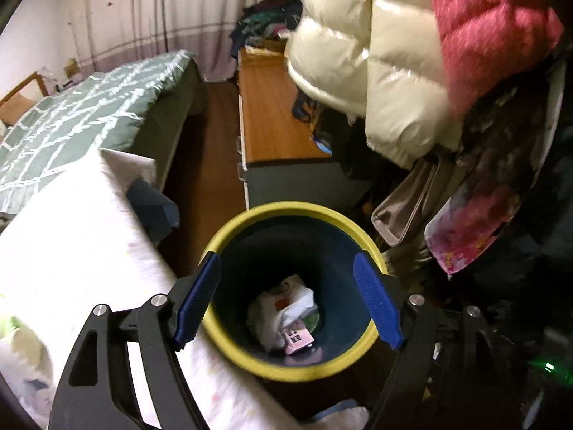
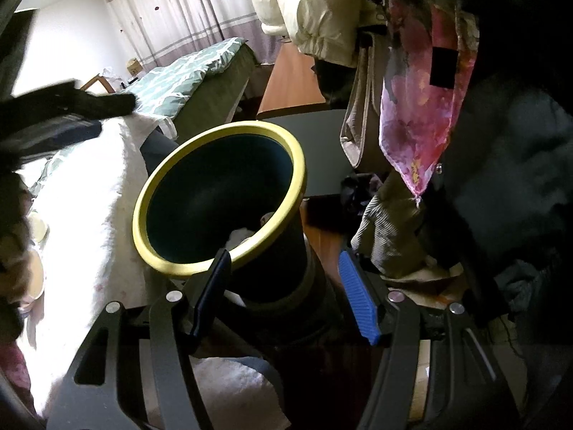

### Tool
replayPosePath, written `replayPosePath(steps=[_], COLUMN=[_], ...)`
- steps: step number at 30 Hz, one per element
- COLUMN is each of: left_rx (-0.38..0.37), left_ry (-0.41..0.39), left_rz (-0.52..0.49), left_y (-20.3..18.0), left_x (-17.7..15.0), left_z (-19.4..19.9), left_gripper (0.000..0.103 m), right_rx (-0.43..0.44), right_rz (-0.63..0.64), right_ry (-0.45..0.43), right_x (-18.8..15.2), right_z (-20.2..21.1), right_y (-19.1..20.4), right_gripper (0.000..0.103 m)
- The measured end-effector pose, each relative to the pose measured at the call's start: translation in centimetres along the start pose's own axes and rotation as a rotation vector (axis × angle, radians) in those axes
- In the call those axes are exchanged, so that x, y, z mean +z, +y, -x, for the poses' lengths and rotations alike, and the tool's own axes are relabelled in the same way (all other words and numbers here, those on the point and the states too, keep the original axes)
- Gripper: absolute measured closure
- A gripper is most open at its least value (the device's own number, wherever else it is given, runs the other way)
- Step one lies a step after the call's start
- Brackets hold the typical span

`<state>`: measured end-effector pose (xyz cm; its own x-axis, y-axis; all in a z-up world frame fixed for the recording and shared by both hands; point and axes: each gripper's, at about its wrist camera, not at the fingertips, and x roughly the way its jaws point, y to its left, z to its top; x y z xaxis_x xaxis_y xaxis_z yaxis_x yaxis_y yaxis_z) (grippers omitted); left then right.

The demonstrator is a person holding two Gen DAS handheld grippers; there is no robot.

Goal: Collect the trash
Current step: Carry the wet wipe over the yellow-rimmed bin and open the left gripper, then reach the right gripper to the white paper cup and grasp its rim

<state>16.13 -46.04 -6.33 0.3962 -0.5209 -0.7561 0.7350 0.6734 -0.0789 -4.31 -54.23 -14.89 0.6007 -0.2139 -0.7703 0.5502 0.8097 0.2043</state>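
Yellow-rimmed bin point(image 1: 292, 365) stands upright, mouth up, holding crumpled trash point(image 1: 283, 313).

Trash bin point(image 1: 250, 362) on the floor, just right of the near bed point(image 1: 71, 243), with crumpled trash point(image 1: 286, 311) inside at the bottom. Cabinet point(image 1: 272, 118) behind the bin. Second bed point(image 1: 82, 114) farther back on the left. Jackets point(image 1: 376, 53) hanging above right.
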Motion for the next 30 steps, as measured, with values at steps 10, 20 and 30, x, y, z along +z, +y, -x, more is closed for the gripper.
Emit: replayPosePath(steps=[10, 20, 30], left_rx=[0.156, 0.458, 0.523], left_ry=[-0.198, -0.269, -0.27], left_rz=[0.151, 0.359, 0.494], left_y=[8.1, 16.7, 20.8], left_x=[-6.1, -18.2, -25.4], left_z=[16.5, 27.8, 30.6], left_gripper=[0.017, 0.014, 0.013], right_rx=[0.111, 0.292, 0.457], right_rz=[0.109, 0.316, 0.427], right_ry=[0.011, 0.008, 0.045], right_x=[-0.4, -1.4, -2.1], right_z=[0.0, 1.7, 2.7], right_y=[5.8, 17.2, 26.6], right_gripper=[0.043, 0.043, 0.043])
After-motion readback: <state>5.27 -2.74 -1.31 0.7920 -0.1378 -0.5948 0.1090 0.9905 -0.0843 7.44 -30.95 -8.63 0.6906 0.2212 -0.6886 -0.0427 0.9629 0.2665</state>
